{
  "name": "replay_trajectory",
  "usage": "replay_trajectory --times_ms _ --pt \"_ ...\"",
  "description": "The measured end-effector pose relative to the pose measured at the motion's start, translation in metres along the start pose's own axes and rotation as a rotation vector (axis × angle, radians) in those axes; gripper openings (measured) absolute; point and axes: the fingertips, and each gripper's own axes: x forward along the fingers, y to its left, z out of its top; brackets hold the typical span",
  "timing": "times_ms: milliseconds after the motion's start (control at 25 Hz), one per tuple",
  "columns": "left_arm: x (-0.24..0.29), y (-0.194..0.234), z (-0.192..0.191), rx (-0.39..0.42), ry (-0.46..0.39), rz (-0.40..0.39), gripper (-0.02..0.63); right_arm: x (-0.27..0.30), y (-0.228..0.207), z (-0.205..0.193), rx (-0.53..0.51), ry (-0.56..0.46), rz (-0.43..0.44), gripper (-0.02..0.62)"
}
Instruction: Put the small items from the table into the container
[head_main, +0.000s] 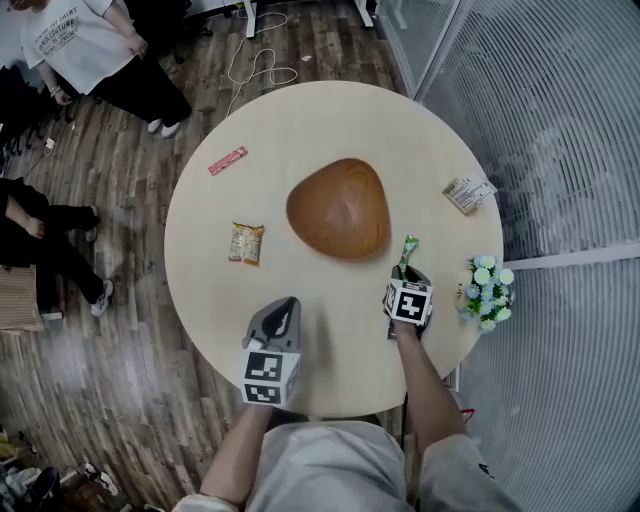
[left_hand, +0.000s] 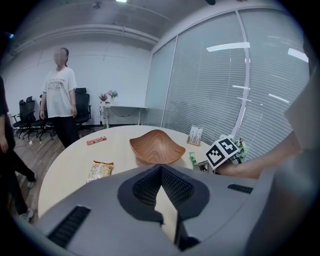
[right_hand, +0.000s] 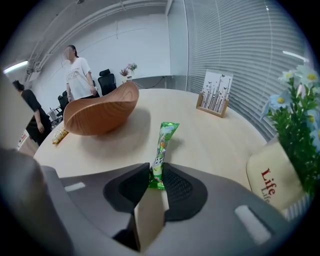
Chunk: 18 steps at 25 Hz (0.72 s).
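Note:
A wooden bowl (head_main: 338, 208) sits mid-table. My right gripper (head_main: 405, 274) is to its right, shut on the near end of a green snack stick (right_hand: 164, 142), which lies on the table and points away toward the bowl (right_hand: 100, 112). In the right gripper view both pads of the right gripper (right_hand: 157, 173) press on the wrapper. My left gripper (head_main: 288, 306) hovers near the front edge, its jaws together at the tips with nothing between them (left_hand: 161, 169). A yellow snack packet (head_main: 246, 243) and a red stick packet (head_main: 227, 160) lie left of the bowl.
A small card stand (head_main: 468, 193) is at the table's right edge and a flower pot (head_main: 487, 292) stands close to my right gripper. People stand and sit beyond the table at the left. A glass wall with blinds runs along the right.

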Motion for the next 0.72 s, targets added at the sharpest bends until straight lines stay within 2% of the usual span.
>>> replay_trajectory --times_ms 120,240,320,400,560,720 --pt "-0.001 0.001 0.002 0.002 -0.012 0.002 0.006 -0.015 0.000 0.019 -0.001 -0.068 0.015 0.084" --pt "-0.001 0.003 0.007 -0.007 -0.029 0.003 0.006 -0.046 0.009 0.063 -0.030 -0.203 0.045 0.084" --pt "-0.002 0.007 0.009 -0.016 -0.044 0.011 0.006 -0.065 0.026 0.097 -0.078 -0.281 0.086 0.084" --pt "-0.004 0.010 0.009 -0.023 -0.048 0.020 0.006 -0.074 0.054 0.122 -0.158 -0.313 0.142 0.084" --pt "-0.016 0.016 0.011 -0.023 -0.059 0.033 0.006 -0.064 0.108 0.137 -0.316 -0.255 0.225 0.084" --pt "-0.027 0.027 0.007 -0.037 -0.059 0.063 0.006 -0.036 0.136 0.122 -0.390 -0.142 0.248 0.084"
